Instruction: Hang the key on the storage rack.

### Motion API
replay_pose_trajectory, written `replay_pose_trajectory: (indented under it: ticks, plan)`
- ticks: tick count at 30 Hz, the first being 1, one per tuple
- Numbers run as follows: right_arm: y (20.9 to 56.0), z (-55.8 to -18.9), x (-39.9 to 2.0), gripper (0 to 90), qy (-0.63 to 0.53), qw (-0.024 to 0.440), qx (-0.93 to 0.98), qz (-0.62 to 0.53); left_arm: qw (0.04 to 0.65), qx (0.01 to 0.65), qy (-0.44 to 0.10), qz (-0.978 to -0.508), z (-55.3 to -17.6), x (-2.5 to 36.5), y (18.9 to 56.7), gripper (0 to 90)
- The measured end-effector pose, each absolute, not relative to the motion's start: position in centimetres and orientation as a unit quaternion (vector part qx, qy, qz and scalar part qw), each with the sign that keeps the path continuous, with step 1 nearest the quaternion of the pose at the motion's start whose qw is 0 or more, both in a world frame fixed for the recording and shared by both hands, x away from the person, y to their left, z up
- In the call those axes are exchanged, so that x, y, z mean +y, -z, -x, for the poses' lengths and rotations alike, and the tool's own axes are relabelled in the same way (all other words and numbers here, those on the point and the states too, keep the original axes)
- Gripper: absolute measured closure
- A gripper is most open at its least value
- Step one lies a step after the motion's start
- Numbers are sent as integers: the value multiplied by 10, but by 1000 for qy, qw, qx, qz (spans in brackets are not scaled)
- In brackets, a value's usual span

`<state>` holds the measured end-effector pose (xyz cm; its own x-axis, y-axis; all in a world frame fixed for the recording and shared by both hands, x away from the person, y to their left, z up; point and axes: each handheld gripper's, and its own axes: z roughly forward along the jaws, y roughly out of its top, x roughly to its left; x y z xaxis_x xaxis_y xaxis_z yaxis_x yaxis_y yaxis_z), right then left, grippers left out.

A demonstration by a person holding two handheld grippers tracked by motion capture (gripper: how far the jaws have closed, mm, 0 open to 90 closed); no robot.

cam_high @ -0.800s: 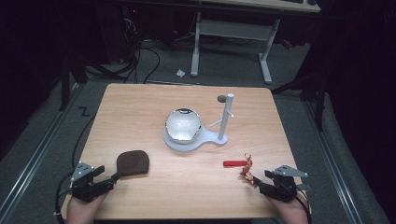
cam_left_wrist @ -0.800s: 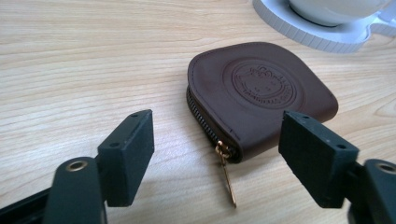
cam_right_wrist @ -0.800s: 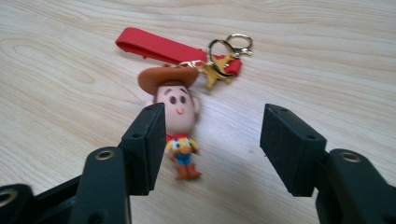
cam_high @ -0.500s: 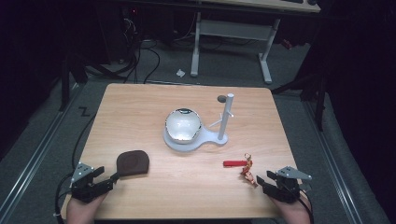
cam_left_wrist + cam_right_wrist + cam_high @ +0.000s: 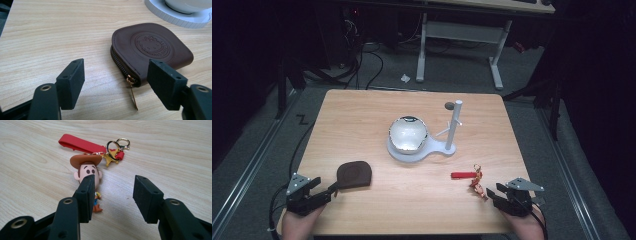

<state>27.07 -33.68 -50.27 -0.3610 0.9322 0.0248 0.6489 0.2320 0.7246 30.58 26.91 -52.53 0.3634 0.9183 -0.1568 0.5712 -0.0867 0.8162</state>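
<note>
A brown leather zip pouch [image 5: 354,175] lies at the front left of the wooden table. My left gripper [image 5: 323,190] is open just short of it. In the left gripper view the pouch [image 5: 150,50] sits beyond the jaws, and its gold zip pull [image 5: 132,92] points into the gap of the gripper [image 5: 116,80]. At the front right lies a cowboy-figure keychain [image 5: 476,181] with a red strap. My right gripper [image 5: 493,192] is open beside it. In the right gripper view the figure [image 5: 87,170] is partly behind one jaw of the gripper [image 5: 113,195].
A white stand base [image 5: 439,149] in the table's middle carries a shiny round bowl [image 5: 408,134] and an upright post [image 5: 454,125]. A small dark disc [image 5: 449,105] lies behind it. Dark floor, cables and desk legs surround the table [image 5: 362,115].
</note>
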Motion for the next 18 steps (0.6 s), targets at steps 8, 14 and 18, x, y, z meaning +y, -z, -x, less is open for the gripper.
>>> replay_pose_trajectory:
  ticks: [8, 14, 18]
  plan:
    - [492, -279, -338, 527, -315, 203, 764, -525, 418, 515, -212, -718, -307, 266, 526, 306]
    - [485, -283, -335, 518, -302, 186, 775, -524, 420, 516, -209, -717, -306, 266, 526, 305]
    - [481, -285, -331, 515, -284, 179, 787, -518, 419, 517, -206, -718, -307, 267, 528, 306]
